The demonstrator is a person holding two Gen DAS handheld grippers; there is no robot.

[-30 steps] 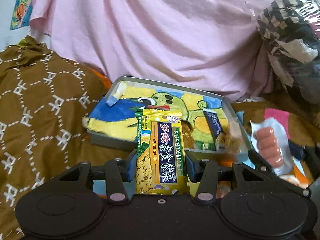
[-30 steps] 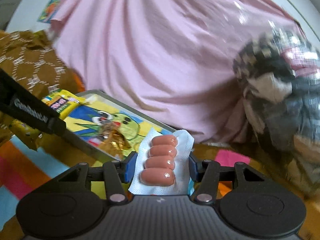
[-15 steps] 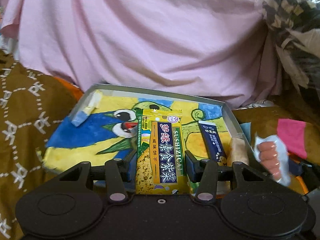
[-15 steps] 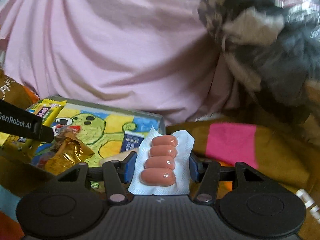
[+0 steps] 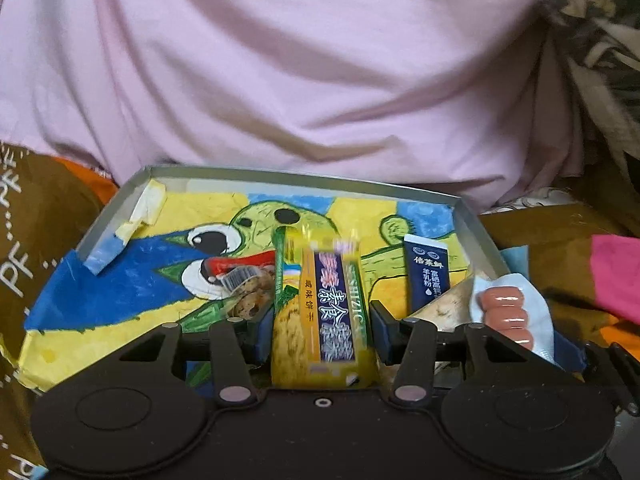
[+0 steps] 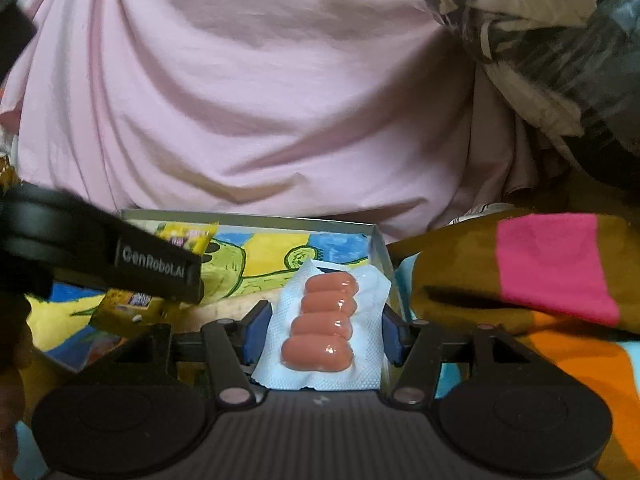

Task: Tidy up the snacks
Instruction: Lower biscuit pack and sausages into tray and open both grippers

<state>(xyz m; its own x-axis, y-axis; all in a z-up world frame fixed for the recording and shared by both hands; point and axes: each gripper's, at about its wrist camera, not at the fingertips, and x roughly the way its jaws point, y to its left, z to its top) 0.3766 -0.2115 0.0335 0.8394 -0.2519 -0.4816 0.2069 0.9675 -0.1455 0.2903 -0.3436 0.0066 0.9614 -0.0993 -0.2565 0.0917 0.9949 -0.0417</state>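
Meanwhile left gripper [image 5: 322, 326] pinches cracker packet [image 5: 324, 312]; right gripper [image 6: 327, 330] opening around sausage pack [image 6: 324, 324] over tray [image 5: 304, 178].

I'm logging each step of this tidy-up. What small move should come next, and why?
Probably let the right tool finish releasing: its jaws are opening around the sausage pack, which already sits over the tray's right side. The left tool grips the yellow cracker packet.

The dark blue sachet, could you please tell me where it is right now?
In the left wrist view, the dark blue sachet lies in the tray, toward its right wall, right of the yellow snack packet.
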